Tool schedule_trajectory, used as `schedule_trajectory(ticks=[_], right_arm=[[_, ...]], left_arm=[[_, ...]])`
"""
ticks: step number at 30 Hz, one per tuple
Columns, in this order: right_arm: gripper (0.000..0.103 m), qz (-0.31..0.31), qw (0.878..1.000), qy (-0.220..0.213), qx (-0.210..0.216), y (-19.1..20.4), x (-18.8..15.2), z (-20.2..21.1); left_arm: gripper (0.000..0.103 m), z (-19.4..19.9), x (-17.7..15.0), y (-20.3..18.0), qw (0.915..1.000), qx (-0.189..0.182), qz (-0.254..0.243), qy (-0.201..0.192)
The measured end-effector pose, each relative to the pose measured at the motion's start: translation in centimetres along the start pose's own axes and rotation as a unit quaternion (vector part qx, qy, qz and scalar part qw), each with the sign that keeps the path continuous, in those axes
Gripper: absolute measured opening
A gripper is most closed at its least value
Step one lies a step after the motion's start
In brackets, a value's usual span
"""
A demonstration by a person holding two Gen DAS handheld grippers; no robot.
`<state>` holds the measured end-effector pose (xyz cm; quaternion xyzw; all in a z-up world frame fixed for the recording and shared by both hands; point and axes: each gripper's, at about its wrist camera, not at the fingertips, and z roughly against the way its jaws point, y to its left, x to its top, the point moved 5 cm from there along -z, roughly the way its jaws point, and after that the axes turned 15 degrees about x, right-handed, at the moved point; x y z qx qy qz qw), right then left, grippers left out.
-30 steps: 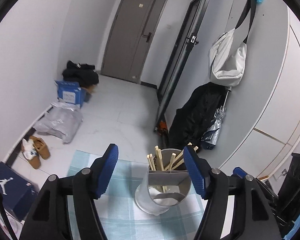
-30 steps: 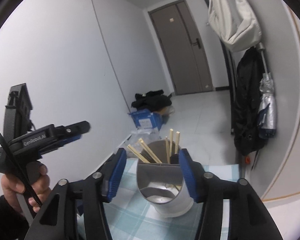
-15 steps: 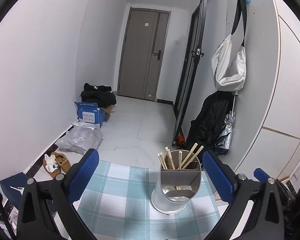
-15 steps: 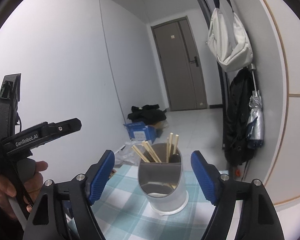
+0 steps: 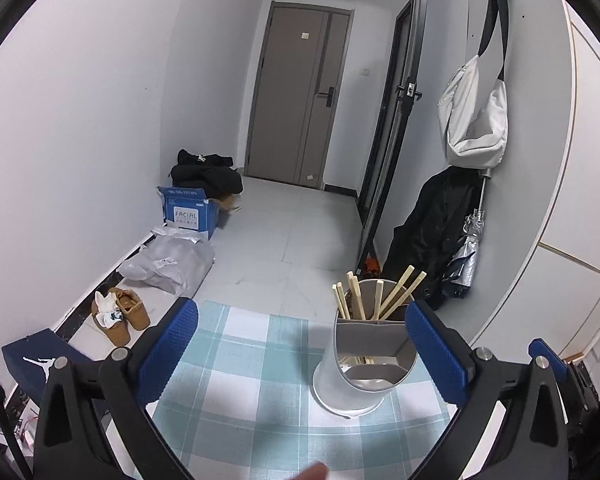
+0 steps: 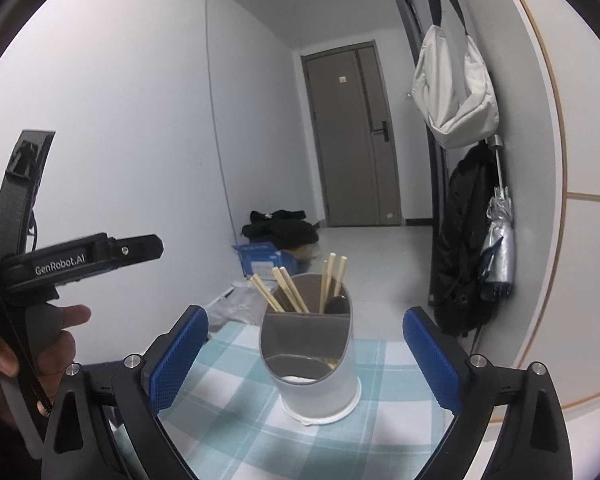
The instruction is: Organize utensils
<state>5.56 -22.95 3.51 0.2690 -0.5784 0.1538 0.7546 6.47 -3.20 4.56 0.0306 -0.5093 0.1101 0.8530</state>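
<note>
Teal-and-white checked tablecloth (image 5: 240,380), grey holder (image 6: 312,360) (tan chopsticks (image 6: 288,288))

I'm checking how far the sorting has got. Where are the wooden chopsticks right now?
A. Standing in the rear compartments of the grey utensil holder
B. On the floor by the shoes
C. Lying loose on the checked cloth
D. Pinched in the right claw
A: the chopsticks stand leaning in the back sections of the utensil holder, which rests on the checked cloth.
</note>
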Motion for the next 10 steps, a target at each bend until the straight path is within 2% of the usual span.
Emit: schedule_trajectory(ticks=[7, 10], right_arm=[[0.100, -0.006, 1.000, 0.000, 0.003, -0.03, -0.16, -0.05], [0.102, -0.011, 1.000, -0.001, 0.001, -0.21, -0.30, -0.06]], left_arm=[[0.102, 0.60, -0.20, -0.04, 0.9999, -0.001, -0.005, -0.014], [0.102, 0.16, -0.36, -0.27, 0.9999, -0.008, -0.009, -0.003]])
